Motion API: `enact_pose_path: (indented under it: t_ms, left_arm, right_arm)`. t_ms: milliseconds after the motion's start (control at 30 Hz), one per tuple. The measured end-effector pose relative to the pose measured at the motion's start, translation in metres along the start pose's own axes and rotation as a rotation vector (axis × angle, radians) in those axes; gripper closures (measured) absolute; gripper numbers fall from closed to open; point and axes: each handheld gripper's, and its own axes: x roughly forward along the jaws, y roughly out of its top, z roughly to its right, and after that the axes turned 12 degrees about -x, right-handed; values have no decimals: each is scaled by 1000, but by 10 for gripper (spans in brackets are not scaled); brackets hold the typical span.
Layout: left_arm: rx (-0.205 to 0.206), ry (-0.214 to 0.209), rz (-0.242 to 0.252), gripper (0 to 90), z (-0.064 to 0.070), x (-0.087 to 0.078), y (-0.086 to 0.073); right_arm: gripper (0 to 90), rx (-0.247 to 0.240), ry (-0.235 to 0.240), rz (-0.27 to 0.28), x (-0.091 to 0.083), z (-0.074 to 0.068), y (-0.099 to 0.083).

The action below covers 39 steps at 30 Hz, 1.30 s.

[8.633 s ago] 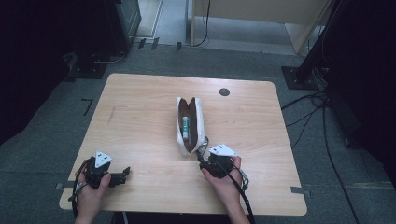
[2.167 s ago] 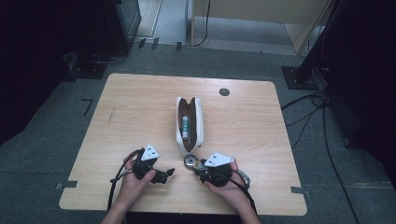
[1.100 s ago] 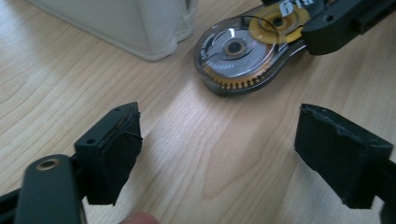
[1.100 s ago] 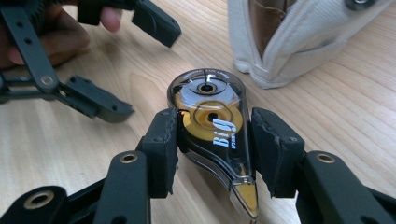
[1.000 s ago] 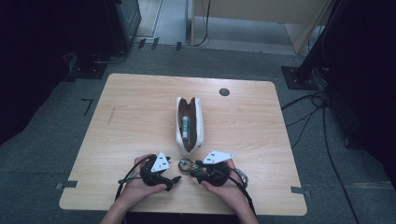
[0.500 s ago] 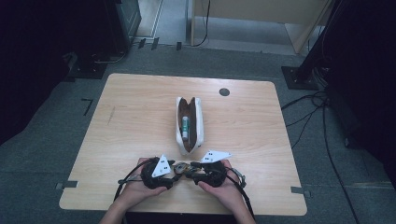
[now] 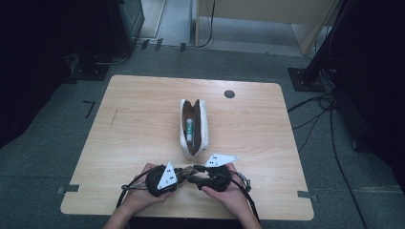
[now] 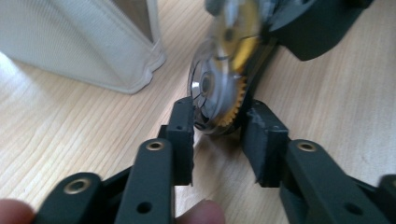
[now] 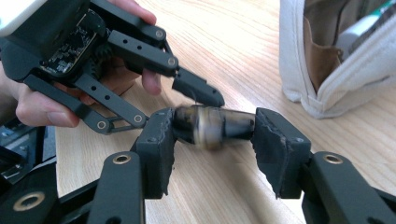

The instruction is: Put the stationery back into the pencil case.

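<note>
Right claw grips one tape roll; left claw straddles it.

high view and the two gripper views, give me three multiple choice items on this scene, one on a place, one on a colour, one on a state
1. Where does the pouch lie?
A. mid-table, beyond both tongs
B. on the floor
C. at the table's left edge

2. What colour is the pouch's outside?
A. red
B. white
C. black

3. What is the state of the right tongs?
A. wide open over bare wood
B. laid down, no hand on them
C. closed on a small dark cylinder-shaped item

Answers:
1. A: the high view shows it at the middle of the table, farther out than the hands.
2. B: its fabric is white in the high view and the right gripper view.
3. C: in the right gripper view both jaws press the item's ends, with the left tongs alongside it.
</note>
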Motion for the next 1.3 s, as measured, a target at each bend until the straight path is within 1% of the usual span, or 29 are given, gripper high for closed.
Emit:
enact_pose_path:
  t_ms: [67,100,133,200,267,400,500,600,667,800,933,1000,1067,1200,1267,1300]
  left_arm:
    - [-8,-1,1,711,-1,0,0]
    - [-16,-11,-2,718,-2,1,0]
    - [-17,-15,-3,725,-2,1,0]
    - [-10,-24,-5,726,-1,2,0]
    - [-10,-30,-10,721,-1,2,0]
    - [-17,-35,-13,712,-2,3,0]
    - [-30,-49,-11,720,-4,2,0]
    - [-53,-72,1,737,-7,-1,1]
    - [-61,-78,5,743,-8,-1,1]
    - [-60,-88,2,746,-8,-1,1]
    - [-61,-99,1,748,-9,-1,0]
    - [-55,-107,-1,748,-9,-1,1]
    - [-48,-118,-4,748,-8,-1,1]
    - [-47,-135,-5,749,-9,-2,0]
    - [-42,-146,-6,748,-9,-2,0]
    - [-37,-157,-8,749,-8,-2,0]
  right_arm:
    - [513,-5,-4,7,-1,1,1]
    - [563,-10,-10,10,-2,1,0]
    - [574,-12,-13,13,-3,1,0]
    - [573,-20,-10,11,-3,2,0]
    - [575,-36,-9,2,-1,1,-1]
    - [595,-53,-6,-15,4,0,-2]
    - [597,-64,-11,-17,5,-1,-3]
    - [607,-67,-18,-3,2,1,-3]
    - [618,-64,-18,6,0,3,-3]
    - [621,-60,-12,13,-1,4,-3]
    - [619,-74,-11,10,-1,3,-3]
    - [613,-82,-6,23,-2,3,-3]
    - [611,-94,-2,29,-3,3,-2]
    - [592,-117,2,35,-3,2,0]
    - [568,-141,3,37,-2,1,0]
    - [544,-162,7,42,-2,0,0]
